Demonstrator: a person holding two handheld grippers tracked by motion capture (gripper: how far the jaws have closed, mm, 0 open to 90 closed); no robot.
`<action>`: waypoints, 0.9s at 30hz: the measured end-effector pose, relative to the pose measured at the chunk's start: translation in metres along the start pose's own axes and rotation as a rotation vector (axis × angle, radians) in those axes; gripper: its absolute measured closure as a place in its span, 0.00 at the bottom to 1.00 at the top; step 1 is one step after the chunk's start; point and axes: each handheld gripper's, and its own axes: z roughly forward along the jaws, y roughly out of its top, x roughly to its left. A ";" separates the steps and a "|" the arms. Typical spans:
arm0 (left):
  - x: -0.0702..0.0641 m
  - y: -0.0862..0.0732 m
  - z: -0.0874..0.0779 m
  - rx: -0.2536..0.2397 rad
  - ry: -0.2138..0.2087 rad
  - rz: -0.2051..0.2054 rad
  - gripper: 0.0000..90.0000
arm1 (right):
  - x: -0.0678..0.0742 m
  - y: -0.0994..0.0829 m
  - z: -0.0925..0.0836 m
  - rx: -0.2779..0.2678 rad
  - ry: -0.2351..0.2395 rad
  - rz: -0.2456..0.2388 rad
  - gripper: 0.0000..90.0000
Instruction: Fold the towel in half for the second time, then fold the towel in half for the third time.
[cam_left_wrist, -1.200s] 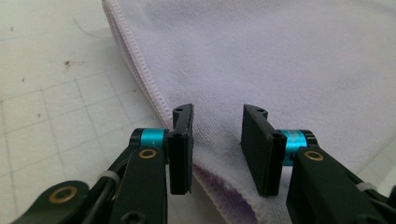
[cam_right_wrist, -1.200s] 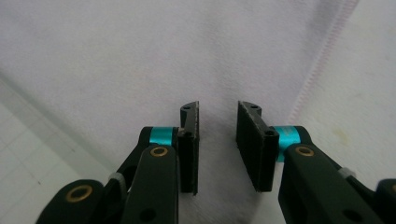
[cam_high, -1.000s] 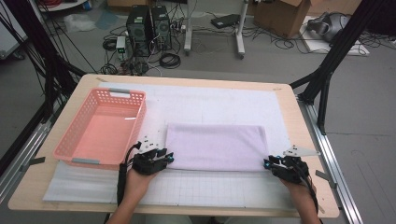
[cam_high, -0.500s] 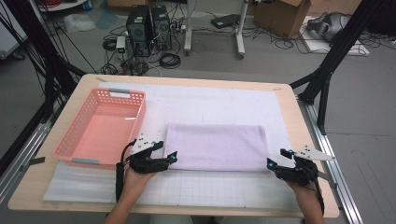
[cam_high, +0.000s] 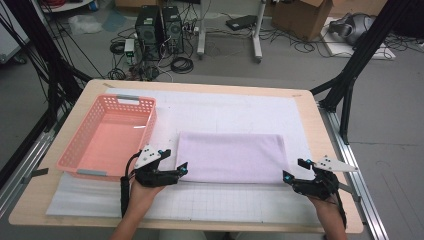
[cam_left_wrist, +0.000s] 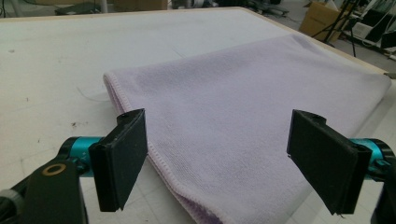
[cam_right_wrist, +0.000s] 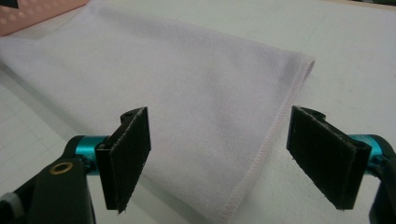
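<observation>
A folded lilac towel lies flat on the white mat at the middle of the table, its long sides running left to right, as a person works it with a pair of hand-held tongs. The left gripper sits at the towel's near left corner and the right gripper at its near right corner, one hand to each end, a spacing that looks chosen so the cloth can be handled evenly along its near edge. Both sets of jaws have just been opening and now stand wide apart. In the left gripper view the stitched hem of the towel lies between the black pads but neither pad presses on it; the right gripper view shows the same, the towel's corner resting loose on the mat between the parted pads. The cloth is therefore let go, lying under its own weight, and by the look of it a fold has been laid down. A pink slatted basket waits empty just left of the towel, well within the left hand's reach, a likely place for the folded cloth
</observation>
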 end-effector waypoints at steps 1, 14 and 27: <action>0.000 0.000 0.000 0.003 0.002 -0.002 0.23 | 0.000 0.000 0.000 0.001 -0.001 0.001 0.23; 0.001 -0.005 0.003 0.073 0.007 -0.026 0.23 | -0.003 -0.002 0.002 0.000 -0.003 0.012 0.23; 0.006 -0.012 -0.003 0.132 0.027 -0.052 0.29 | 0.004 0.007 0.018 0.016 0.021 -0.002 0.20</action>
